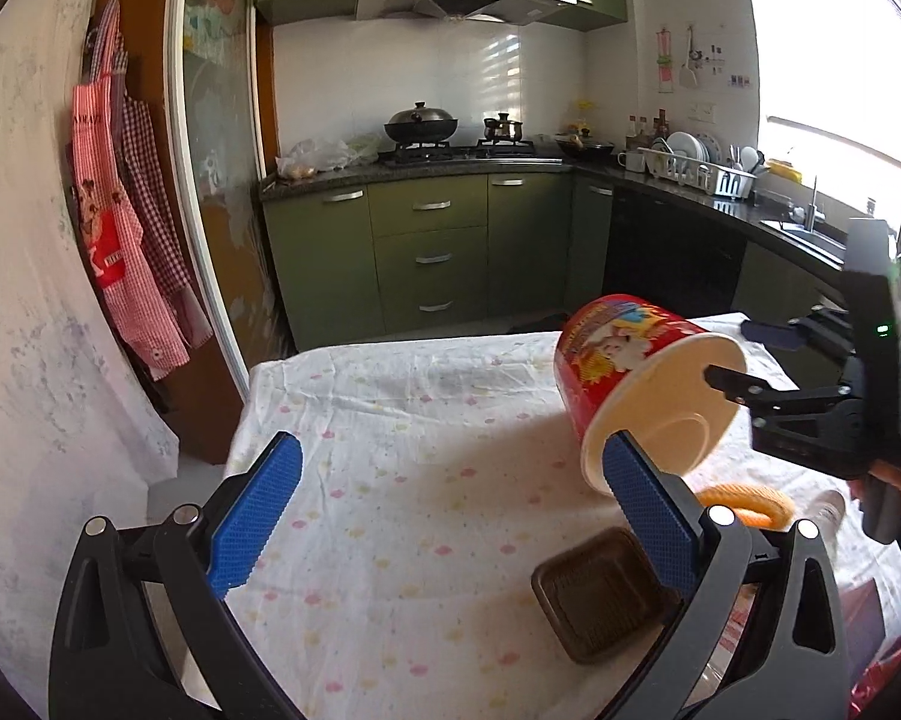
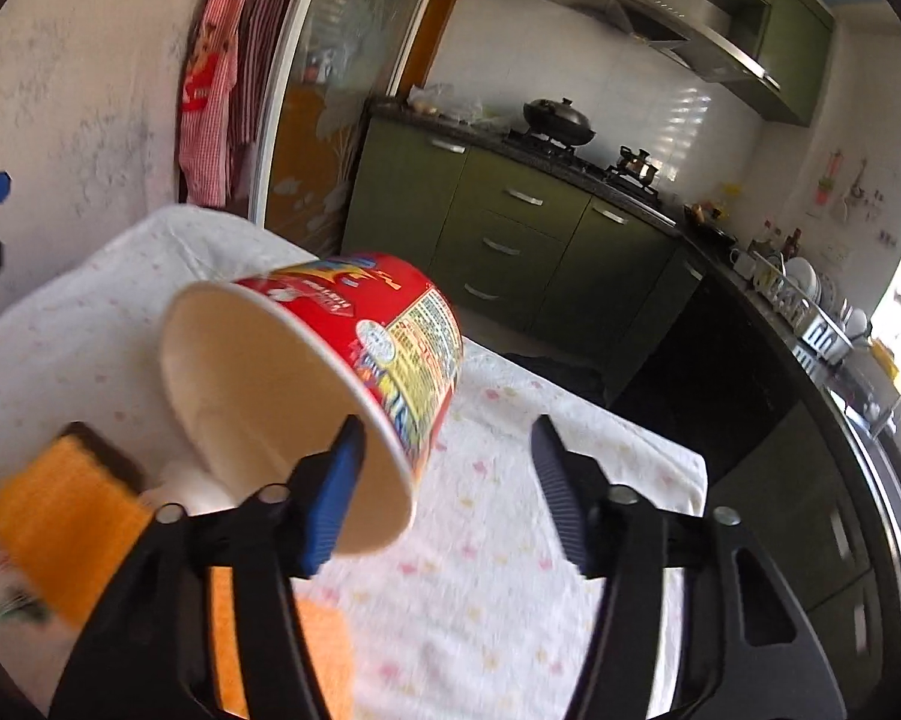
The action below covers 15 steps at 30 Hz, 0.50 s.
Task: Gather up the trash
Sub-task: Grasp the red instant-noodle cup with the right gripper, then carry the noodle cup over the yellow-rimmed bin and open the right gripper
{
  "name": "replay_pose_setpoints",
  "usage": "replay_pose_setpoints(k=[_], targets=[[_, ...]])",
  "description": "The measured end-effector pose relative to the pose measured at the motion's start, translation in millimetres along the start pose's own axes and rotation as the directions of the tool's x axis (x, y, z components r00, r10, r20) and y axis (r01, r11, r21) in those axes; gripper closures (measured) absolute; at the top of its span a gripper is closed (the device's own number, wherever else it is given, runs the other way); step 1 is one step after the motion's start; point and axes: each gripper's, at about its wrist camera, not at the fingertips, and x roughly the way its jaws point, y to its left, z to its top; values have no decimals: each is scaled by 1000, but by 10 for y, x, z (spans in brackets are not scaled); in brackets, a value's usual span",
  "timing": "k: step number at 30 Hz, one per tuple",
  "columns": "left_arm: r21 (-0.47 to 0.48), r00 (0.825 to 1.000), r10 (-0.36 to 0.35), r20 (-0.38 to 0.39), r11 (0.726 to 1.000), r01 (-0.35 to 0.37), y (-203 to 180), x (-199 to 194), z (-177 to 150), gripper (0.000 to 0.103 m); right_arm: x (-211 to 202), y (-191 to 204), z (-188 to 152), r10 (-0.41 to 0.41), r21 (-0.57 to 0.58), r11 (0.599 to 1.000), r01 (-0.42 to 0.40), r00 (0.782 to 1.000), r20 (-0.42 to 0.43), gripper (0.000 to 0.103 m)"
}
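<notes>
A red instant-noodle cup [image 1: 627, 360] hangs tilted in the air above the cloth-covered table [image 1: 390, 420], its open cream mouth facing me. It also shows in the right wrist view [image 2: 330, 360]. My right gripper [image 2: 447, 486] is open; its left fingertip [image 2: 336, 480] sits at the cup's rim and the other finger stands apart from the cup. The right gripper appears in the left wrist view [image 1: 744, 360] at the cup's mouth. My left gripper [image 1: 450, 516] is open and empty, low over the table. A dark brown plastic tray [image 1: 594, 600] lies on the cloth.
An orange item [image 1: 750, 501] lies beside the tray; orange cloth [image 2: 66, 516] shows at the right view's lower left. Green kitchen cabinets [image 1: 426, 252], a stove with a wok [image 1: 420, 123] and a dish rack [image 1: 696, 171] stand behind. Red aprons [image 1: 120, 228] hang on the left wall.
</notes>
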Motion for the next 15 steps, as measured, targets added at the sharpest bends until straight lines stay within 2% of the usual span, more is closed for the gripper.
replay_pose_setpoints(k=[1,2,3,4,5,8,9,11,14,15], targets=[[-5,1000,2,1,1000,-2,13,45,-8,4,56,22,19,-13,-14,1000,13,1000,-1,60],[-10,1000,4,4,1000,-4,23,67,-33,4,111,40,36,-28,-27,999,28,1000,-2,67],[-17,1000,5,9,1000,-5,42,106,-41,4,162,51,55,-43,-37,998,43,999,2,83],[-23,1000,5,10,1000,-5,63,145,-53,4,202,55,66,-58,-39,998,58,998,9,93],[-25,1000,4,9,1000,-4,67,157,-74,4,224,52,74,-77,-39,996,78,997,23,98],[-28,1000,-1,0,1000,1,82,218,-120,4,201,56,78,-137,-45,989,142,986,96,99],[-28,1000,-2,-3,1000,2,79,240,-132,4,160,60,82,-169,-43,983,176,976,135,100],[-31,1000,-11,-9,999,10,84,269,-144,4,66,83,99,-234,-49,967,250,947,222,99],[-30,1000,-19,-12,999,19,87,288,-168,4,-122,149,100,-327,-69,923,379,865,381,100],[-27,1000,-19,-14,999,19,83,299,-176,4,-192,175,100,-357,-74,900,429,824,440,100]])
